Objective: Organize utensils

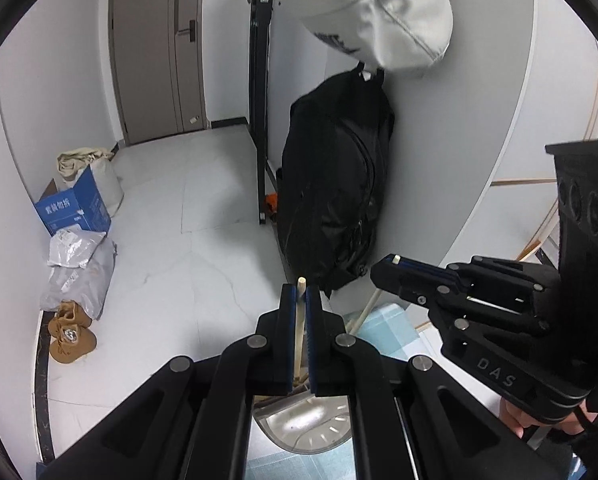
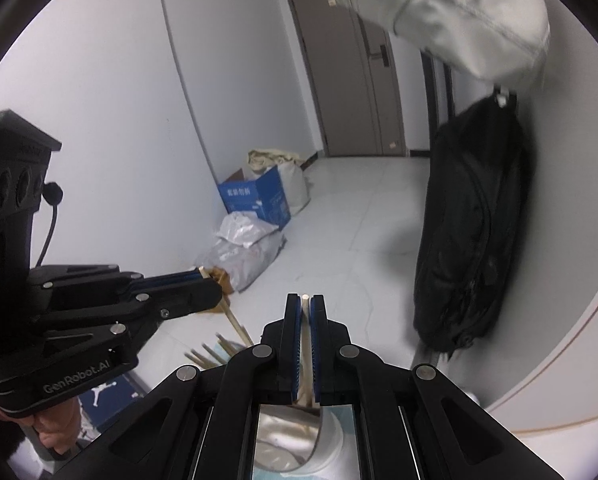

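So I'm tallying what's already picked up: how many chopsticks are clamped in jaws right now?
2. One chopstick sits in the left gripper; another in the right gripper. More lie loose below, partly hidden.

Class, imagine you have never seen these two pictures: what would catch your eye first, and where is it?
First, the two black grippers low in the foreground: the left gripper and the right gripper each pinch a pale wooden chopstick. Behind them a black bag hangs against the wall, and a blue box sits on the floor.

left gripper (image 1: 300, 300) fingers (image 1: 286, 320) pinch a chopstick (image 1: 299, 332) above a metal holder (image 1: 311, 424).
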